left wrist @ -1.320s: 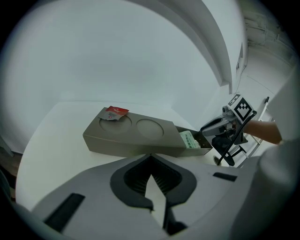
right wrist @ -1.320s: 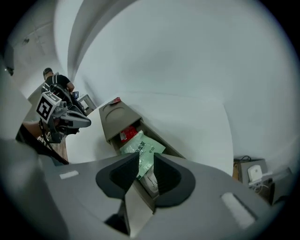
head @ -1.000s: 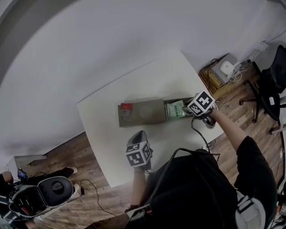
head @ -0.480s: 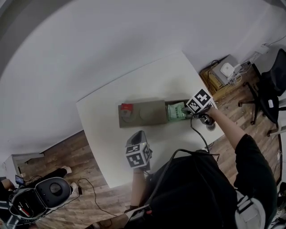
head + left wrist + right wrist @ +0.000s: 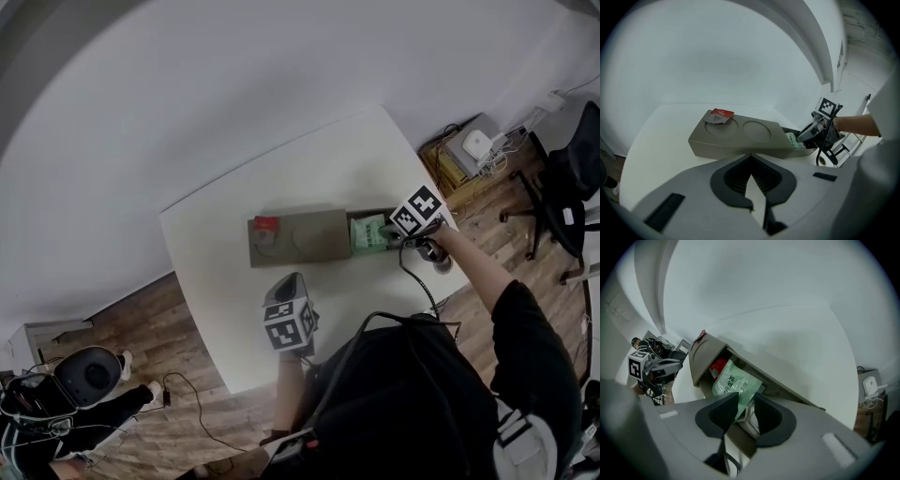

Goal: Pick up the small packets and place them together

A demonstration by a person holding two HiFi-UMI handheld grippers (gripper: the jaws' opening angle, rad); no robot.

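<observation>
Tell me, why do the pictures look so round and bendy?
Head view: a wide lens bows the edges of the white table. Left gripper view: a black ring frames the grey tray. Right gripper view: same ring, with the green packet sharp.

The person's top (image 5: pixel 422 403) is black and short-sleeved, with a black cable (image 5: pixel 416 281).

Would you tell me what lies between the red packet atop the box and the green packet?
Only an empty round recess in the box top, per the head view.
</observation>
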